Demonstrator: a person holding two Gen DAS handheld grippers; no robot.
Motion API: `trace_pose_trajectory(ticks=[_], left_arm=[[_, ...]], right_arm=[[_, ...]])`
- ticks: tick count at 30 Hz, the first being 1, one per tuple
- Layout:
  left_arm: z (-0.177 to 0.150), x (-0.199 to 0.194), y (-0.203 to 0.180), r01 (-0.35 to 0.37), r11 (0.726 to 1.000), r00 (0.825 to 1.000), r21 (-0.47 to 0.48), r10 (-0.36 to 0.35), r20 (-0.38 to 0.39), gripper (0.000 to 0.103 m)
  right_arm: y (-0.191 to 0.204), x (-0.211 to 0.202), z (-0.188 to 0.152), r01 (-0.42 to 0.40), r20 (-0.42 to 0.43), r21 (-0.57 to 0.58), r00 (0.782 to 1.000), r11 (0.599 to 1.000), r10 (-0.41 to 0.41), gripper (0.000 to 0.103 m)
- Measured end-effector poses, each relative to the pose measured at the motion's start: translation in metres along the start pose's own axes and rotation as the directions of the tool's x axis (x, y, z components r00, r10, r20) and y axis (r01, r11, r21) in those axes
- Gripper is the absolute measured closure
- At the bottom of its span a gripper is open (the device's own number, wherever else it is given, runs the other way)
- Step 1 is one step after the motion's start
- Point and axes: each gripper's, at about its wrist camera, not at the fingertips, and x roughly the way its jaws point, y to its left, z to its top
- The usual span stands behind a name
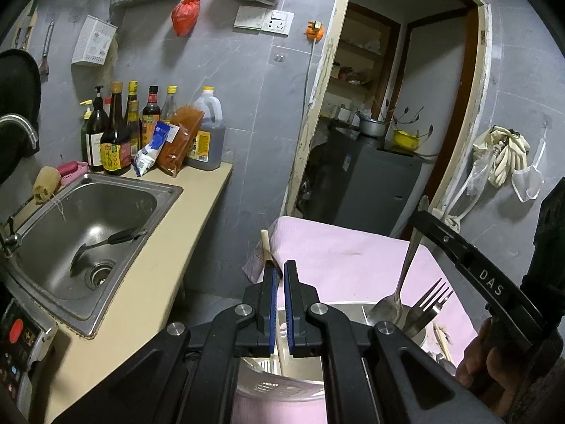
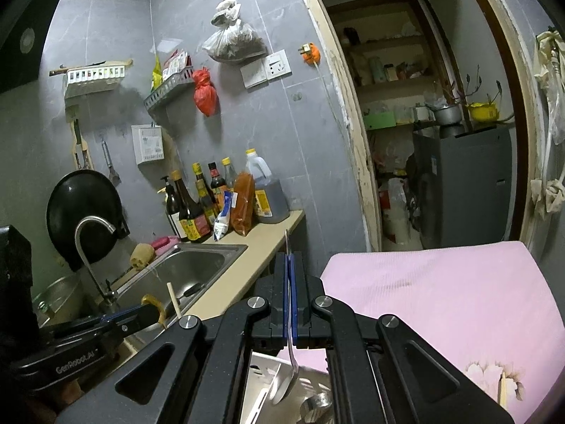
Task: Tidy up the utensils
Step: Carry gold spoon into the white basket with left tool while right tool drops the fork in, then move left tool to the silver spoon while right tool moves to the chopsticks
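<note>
The right tool [image 2: 290, 279] gripped a spoon [image 2: 287, 378] by its handle, bowl hanging below over the holder [image 1: 416, 332]; the left tool [image 1: 279, 282] pinched a chopstick [image 1: 265, 243]. Each should probably be lowered upright before release.

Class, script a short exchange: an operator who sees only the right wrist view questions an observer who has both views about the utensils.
Operator: My spoon hangs bowl down. Is anything standing beside it?
Observer: Yes. A fork stands tines up in the metal container, right next to the spoon's bowl.
Operator: I see only a dark handle tip in the sink. What is it?
Observer: A black spatula, lying on the basin floor with its head by the drain.
</note>
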Motion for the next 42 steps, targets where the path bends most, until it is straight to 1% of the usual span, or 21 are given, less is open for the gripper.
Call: trace_pose_trajectory(ticks=[5,9,10,12,13,14,16,17,18,19,20,23,24,26,30,31,32,34,36,38,42], left_arm=[[0.0,-0.002,0.0,0.01,1.0,1.0,-0.004,-0.01,-0.029,0.098],[0.002,-0.006,-0.001,0.023,1.0,0.999,-0.005,-0.023,-0.029,0.097],[0.003,-0.007,-0.001,0.026,1.0,0.999,-0.004,-0.026,-0.028,0.094],[0.004,-0.01,-0.003,0.036,0.999,0.999,-0.013,-0.037,-0.023,0.079],[0.005,-0.011,-0.003,0.042,0.999,0.999,-0.021,-0.042,-0.017,0.065],[0.006,-0.015,-0.003,0.051,0.998,0.999,-0.036,-0.051,0.0,0.054],[0.009,-0.022,-0.006,0.066,0.996,0.997,-0.053,-0.065,0.036,0.051],[0.01,-0.024,-0.009,0.069,0.996,0.997,-0.05,-0.067,0.038,0.051],[0.012,-0.026,-0.013,0.069,0.997,0.997,-0.044,-0.068,0.041,0.051],[0.013,-0.027,-0.017,0.072,0.997,0.996,-0.039,-0.071,0.045,0.049],[0.016,-0.03,-0.022,0.081,0.996,0.995,-0.032,-0.079,0.055,0.045],[0.021,-0.038,-0.039,0.101,0.995,0.99,-0.016,-0.099,0.1,0.031],[0.023,-0.04,-0.045,0.108,0.994,0.988,-0.01,-0.106,0.114,0.03],[0.026,-0.044,-0.058,0.122,0.993,0.984,0.002,-0.121,0.134,0.023],[0.026,-0.05,-0.087,0.147,0.989,0.975,0.031,-0.151,0.163,0.013],[0.025,-0.052,-0.095,0.148,0.988,0.973,0.037,-0.153,0.173,0.008],[0.024,-0.054,-0.101,0.148,0.988,0.972,0.041,-0.153,0.181,0.003],[0.022,-0.057,-0.115,0.147,0.988,0.968,0.052,-0.155,0.197,0.001],[0.018,-0.058,-0.131,0.149,0.986,0.966,0.072,-0.16,0.203,0.001],[0.014,-0.058,-0.145,0.144,0.985,0.965,0.095,-0.161,0.205,0.001],[0.0,-0.052,-0.175,0.147,0.979,0.968,0.143,-0.172,0.183,0.001]], right_arm=[[-0.002,-0.006,0.001,-0.002,-0.039,0.004,0.999,1.0,0.002,0.101],[-0.005,-0.018,0.007,0.004,-0.028,0.005,1.0,1.0,-0.003,0.101],[-0.007,-0.021,0.009,0.006,-0.026,0.009,1.0,1.0,-0.006,0.101],[-0.01,-0.031,0.014,0.014,-0.017,0.016,1.0,1.0,-0.014,0.101],[-0.012,-0.035,0.016,0.02,-0.011,0.016,1.0,1.0,-0.02,0.1],[-0.014,-0.042,0.019,0.03,-0.002,0.014,1.0,0.999,-0.03,0.1],[-0.019,-0.054,0.025,0.05,0.014,0.01,0.999,0.999,-0.05,0.098],[-0.022,-0.061,0.028,0.059,0.023,0.008,0.998,0.998,-0.06,0.095],[-0.026,-0.072,0.031,0.075,0.04,0.006,0.996,0.997,-0.075,0.083],[-0.029,-0.08,0.035,0.086,0.053,0.007,0.995,0.996,-0.086,0.067],[-0.033,-0.09,0.037,0.098,0.071,0.011,0.993,0.995,-0.098,0.062],[-0.045,-0.116,0.046,0.148,0.107,0.0,0.983,0.989,-0.148,0.061],[-0.048,-0.123,0.049,0.16,0.115,-0.003,0.981,0.987,-0.159,0.061],[-0.057,-0.142,0.054,0.196,0.139,-0.011,0.971,0.981,-0.192,0.054],[-0.076,-0.174,0.061,0.25,0.169,-0.009,0.955,0.968,-0.245,0.034],[-0.079,-0.179,0.063,0.26,0.172,-0.009,0.952,0.966,-0.255,0.026],[-0.085,-0.186,0.063,0.275,0.177,-0.009,0.947,0.961,-0.269,0.023],[-0.095,-0.197,0.064,0.306,0.177,-0.008,0.938,0.952,-0.3,0.011],[-0.106,-0.204,0.063,0.345,0.17,-0.006,0.925,0.938,-0.34,0.006],[-0.122,-0.211,0.06,0.375,0.152,0.004,0.916,0.927,-0.371,0.005],[-0.149,-0.218,0.054,0.397,0.121,0.01,0.911,0.918,-0.395,0.005]])
